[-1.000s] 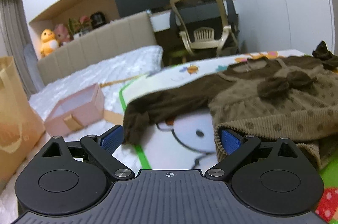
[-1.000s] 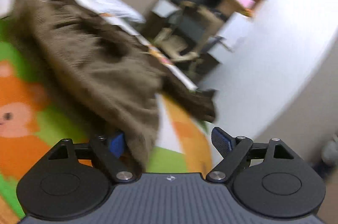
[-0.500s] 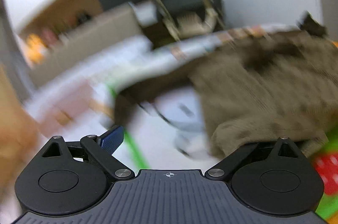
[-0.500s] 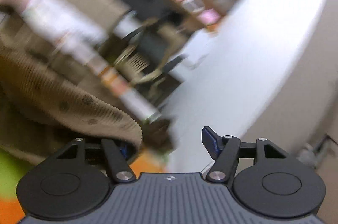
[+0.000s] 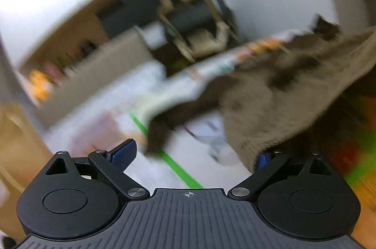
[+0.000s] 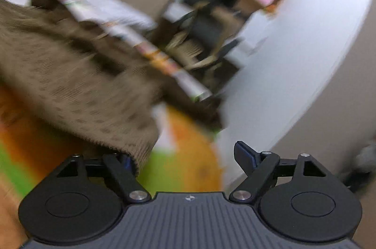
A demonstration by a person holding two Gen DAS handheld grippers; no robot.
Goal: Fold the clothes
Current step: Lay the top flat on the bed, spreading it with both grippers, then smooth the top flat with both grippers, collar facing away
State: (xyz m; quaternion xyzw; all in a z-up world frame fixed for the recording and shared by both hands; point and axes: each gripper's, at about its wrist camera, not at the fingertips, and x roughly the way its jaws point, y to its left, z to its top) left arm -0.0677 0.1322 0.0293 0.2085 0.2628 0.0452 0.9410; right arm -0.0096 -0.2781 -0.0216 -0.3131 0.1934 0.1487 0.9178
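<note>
While both views are blurred, the brown dotted knit dress [image 5: 270,108] is draped over 1 finger of each wide-open gripper, left [image 5: 191,155] and right [image 6: 185,155], above a colourful cartoon play mat [image 6: 188,150] near a beige desk chair [image 5: 202,37].

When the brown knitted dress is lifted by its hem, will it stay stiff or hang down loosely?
Probably loose: the brown knitted dress already sags between its raised hem and the play mat. The thick ribbed knit suggests some weight, so it may stretch. With both the left gripper and right gripper open, the hem draped over one finger could slide off.
</note>
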